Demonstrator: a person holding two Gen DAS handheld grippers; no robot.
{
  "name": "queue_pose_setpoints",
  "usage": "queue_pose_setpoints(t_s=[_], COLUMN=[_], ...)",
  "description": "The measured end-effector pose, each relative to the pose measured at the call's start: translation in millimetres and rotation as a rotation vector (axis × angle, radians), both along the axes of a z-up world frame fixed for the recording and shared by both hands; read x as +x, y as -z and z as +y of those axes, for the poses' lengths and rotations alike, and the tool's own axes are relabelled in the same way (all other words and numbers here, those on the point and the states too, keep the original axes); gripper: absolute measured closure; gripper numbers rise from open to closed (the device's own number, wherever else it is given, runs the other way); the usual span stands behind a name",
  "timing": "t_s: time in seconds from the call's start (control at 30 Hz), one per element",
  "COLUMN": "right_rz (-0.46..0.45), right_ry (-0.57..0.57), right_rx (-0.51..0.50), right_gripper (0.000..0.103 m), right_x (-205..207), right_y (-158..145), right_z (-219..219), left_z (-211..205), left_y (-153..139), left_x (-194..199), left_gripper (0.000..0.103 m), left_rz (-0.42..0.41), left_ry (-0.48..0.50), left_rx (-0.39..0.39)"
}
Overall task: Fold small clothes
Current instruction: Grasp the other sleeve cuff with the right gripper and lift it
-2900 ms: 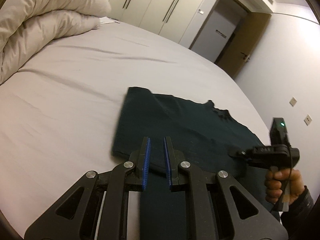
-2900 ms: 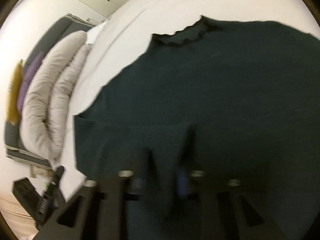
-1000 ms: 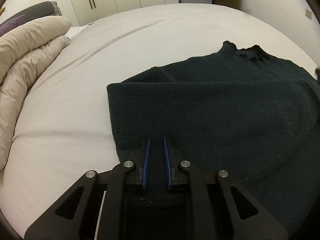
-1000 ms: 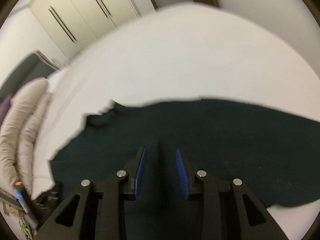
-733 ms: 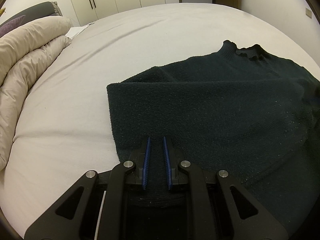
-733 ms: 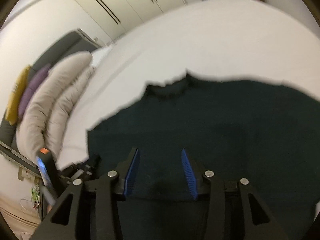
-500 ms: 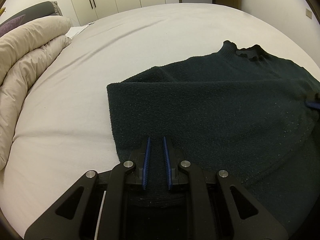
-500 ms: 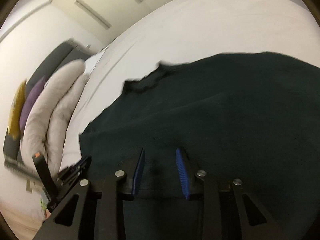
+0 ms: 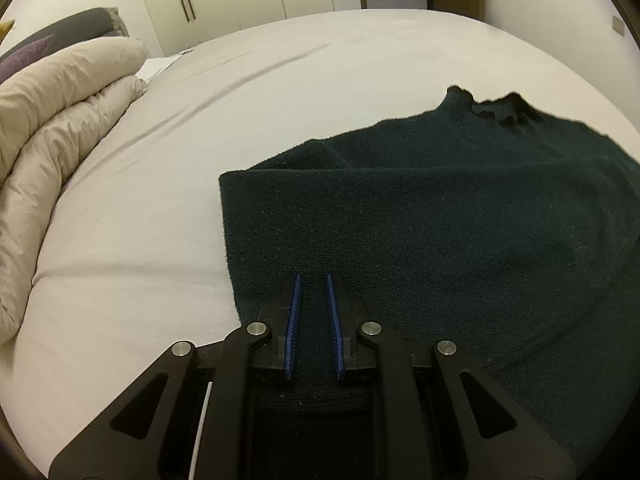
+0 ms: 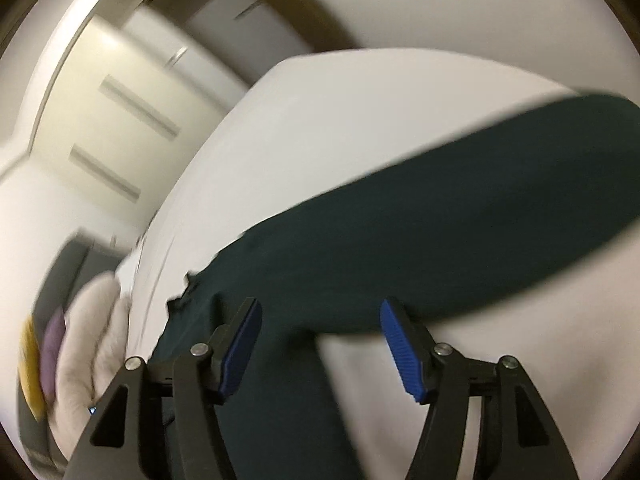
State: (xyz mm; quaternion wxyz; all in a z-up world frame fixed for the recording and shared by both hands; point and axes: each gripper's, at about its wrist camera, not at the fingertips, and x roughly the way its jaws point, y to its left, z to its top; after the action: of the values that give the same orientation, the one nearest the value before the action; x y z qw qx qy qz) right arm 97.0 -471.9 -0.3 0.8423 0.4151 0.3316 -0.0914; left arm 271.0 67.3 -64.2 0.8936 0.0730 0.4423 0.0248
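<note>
the left gripper pinched the near hem of the dark sweater — spread on the white bed, collar pointing away. the right gripper was opening over a long sleeve — nothing pressed — so it sat nearer.

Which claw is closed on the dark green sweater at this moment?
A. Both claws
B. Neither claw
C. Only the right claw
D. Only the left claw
D: the left claw has its blue pads nearly together with the dark green sweater's knit pinched between them, while the right claw is opening, its pads wide apart and not pressing on the fabric.
</note>
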Motion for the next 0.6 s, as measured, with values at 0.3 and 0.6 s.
queue_pose_setpoints(t_s=[0.3,0.6], right_rz=[-0.097,-0.156], right_ry=[0.353,0.450], right_rx=[0.252,0.427], right_gripper=[0.041,0.038], right_x=[-110.5,-64.8], right_y=[23.0,39.7], right_z=[-108.9,-134.7], left_z=[-29.8,-90.0], left_y=[-49.4,-74.3], left_x=[-41.5,-73.3], left_gripper=[0.051,0.024], left_rz=[-0.055,-0.035], left_ry=[0.037,0.171], left_rx=[-0.182,-0.370])
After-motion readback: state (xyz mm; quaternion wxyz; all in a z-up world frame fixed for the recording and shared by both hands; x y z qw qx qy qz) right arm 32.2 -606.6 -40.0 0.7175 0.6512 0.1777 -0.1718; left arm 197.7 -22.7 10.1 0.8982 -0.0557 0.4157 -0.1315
